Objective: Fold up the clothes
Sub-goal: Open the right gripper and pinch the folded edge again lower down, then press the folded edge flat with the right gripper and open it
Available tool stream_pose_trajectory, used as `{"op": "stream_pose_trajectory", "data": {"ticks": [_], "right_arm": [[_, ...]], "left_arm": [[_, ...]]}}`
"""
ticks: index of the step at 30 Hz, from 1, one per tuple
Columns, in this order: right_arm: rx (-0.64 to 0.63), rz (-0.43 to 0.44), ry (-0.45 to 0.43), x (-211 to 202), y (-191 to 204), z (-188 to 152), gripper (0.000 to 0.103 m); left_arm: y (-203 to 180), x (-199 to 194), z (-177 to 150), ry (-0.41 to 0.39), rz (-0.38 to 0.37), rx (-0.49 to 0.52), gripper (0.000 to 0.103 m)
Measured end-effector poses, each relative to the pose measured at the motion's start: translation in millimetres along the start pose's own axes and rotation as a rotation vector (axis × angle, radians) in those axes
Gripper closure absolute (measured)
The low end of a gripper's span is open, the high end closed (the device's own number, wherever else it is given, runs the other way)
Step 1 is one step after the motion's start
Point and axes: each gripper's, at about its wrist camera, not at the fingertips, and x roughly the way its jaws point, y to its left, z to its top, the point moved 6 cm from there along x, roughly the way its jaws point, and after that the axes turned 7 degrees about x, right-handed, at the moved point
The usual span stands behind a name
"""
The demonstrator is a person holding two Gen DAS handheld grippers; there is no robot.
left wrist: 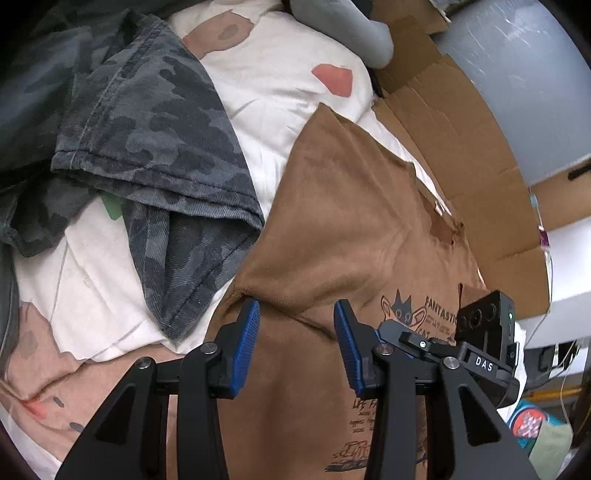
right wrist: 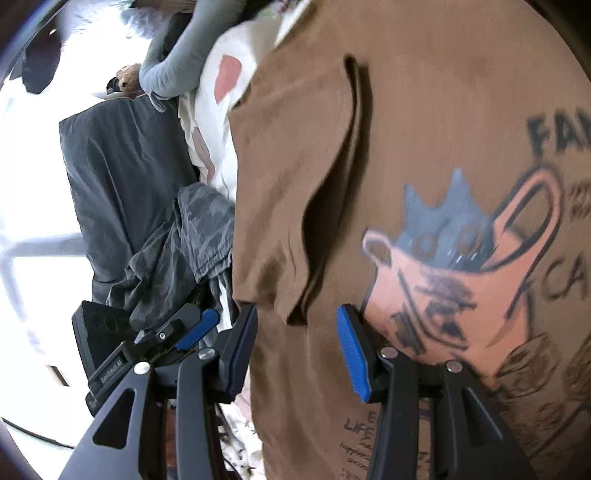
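Note:
A brown T-shirt [left wrist: 343, 221] with a cat print lies spread on a white patterned bedsheet [left wrist: 280, 92]. My left gripper [left wrist: 297, 314] is open, its blue pads low over the shirt's left side edge. In the right wrist view the same brown T-shirt [right wrist: 424, 129] fills the right side, with a fold of cloth between the open fingers of my right gripper [right wrist: 297, 314]. The other gripper [right wrist: 122, 343] shows at the lower left there, and the right gripper's body [left wrist: 484, 332] shows in the left wrist view.
Grey camouflage trousers [left wrist: 155, 133] lie crumpled left of the shirt, also in the right wrist view [right wrist: 184, 251]. Flattened cardboard [left wrist: 461, 155] lies along the bed's right edge. A grey sleeve [left wrist: 343, 29] lies at the top. A dark pillow [right wrist: 122, 177] lies left.

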Motion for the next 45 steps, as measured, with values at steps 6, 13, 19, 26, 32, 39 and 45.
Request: {"op": "stream_pose_trajectory", "data": {"ticks": [6,13,19,26,32,39,45], "right_arm": [[-0.005,-0.002,-0.006,12,2,-5,0.06],[-0.002,-0.021,-0.026,30,4,0,0.072],[0.029,-0.023,-0.002,36,5,1,0.099],[0.052,0.019,-0.003,15,18,-1,0.099],[0.085,-0.017,0.004,18,0,-5,0.099],[0.105,-0.041,0.012,15,-13,-5,0.09],[0.04,-0.081,-0.057,-12,-11,6,0.087]], "left_arm": [[9,7,-11,0.009,-0.006,-0.021,0.061],[14,14,-16,0.011,-0.013,-0.017,0.061],[13,10,-14,0.0,-0.006,-0.005,0.061],[8,5,-4,-0.025,-0.012,0.014,0.061],[-1,11,9,-0.043,-0.016,0.06,0.061],[4,41,11,-0.004,0.029,0.094,0.061],[4,41,11,-0.008,0.06,0.111,0.061]]}}
